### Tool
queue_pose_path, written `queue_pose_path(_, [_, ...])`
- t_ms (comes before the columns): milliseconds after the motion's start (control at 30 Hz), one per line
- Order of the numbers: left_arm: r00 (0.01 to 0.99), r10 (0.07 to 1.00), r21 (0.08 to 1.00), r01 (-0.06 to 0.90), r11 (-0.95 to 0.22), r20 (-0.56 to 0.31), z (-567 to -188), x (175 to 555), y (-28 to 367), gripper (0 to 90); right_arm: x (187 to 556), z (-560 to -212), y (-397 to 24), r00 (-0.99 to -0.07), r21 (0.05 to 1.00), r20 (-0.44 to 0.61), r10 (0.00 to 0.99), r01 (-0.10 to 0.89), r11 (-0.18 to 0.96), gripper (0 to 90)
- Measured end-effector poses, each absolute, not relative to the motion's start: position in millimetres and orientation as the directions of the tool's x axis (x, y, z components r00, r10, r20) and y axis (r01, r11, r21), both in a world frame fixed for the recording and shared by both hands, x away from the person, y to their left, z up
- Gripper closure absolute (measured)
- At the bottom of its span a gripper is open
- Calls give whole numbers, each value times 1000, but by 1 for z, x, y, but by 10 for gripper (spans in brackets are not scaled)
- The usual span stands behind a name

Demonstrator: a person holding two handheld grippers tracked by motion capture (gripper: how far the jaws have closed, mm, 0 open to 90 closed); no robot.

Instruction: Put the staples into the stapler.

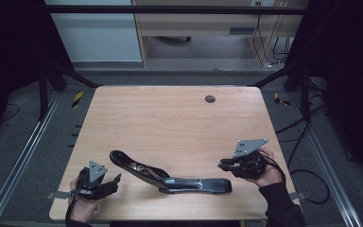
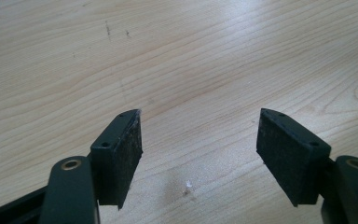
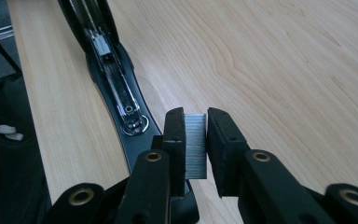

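Staples [image 3: 196, 147]: grey strip, upright between the pads of the right gripper [image 3: 196, 140], pinched on both flat sides, seen in the right gripper view
Stapler [image 1: 170, 174]: black, swung fully open, lying on the near part of the table between the two grippers; top arm angled up toward the left, base flat and pointing right
Stapler channel [image 3: 116, 84]: metal track exposed, facing up, running away from the right gripper in its own view; round rivet at the near end just beside the left pad
Right gripper in high view [image 1: 223, 164]: clenched on the staples, held in the hand at the near right, jaws pointing left toward the base end of the stapler, just above and apart from it
Left gripper [image 1: 116, 180]: released, jaws wide apart with bare wood between them; resting near the left corner, close to the raised arm of the stapler but not touching
Left pads [image 2: 123, 154]: dark, worn at the edges, nothing between
Table [image 1: 170, 118]: light wood, small dark round plug near the far edge
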State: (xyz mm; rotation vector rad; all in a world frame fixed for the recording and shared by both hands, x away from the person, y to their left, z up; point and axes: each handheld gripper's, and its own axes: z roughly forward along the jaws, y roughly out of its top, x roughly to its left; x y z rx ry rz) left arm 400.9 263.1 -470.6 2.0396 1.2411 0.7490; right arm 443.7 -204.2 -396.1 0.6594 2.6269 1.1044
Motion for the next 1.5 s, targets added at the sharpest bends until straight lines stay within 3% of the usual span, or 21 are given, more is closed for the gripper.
queue_pose_path(333, [393,909,753,555,-353,137,-471,401,264,303,448,-386,-183,-916,726,-27,401,258,637,778])
queue_pose_path(1500, [396,908,751,556,-356,137,-472,402,264,301,457,-393,-130,-965,681,-15,261,182,709,779])
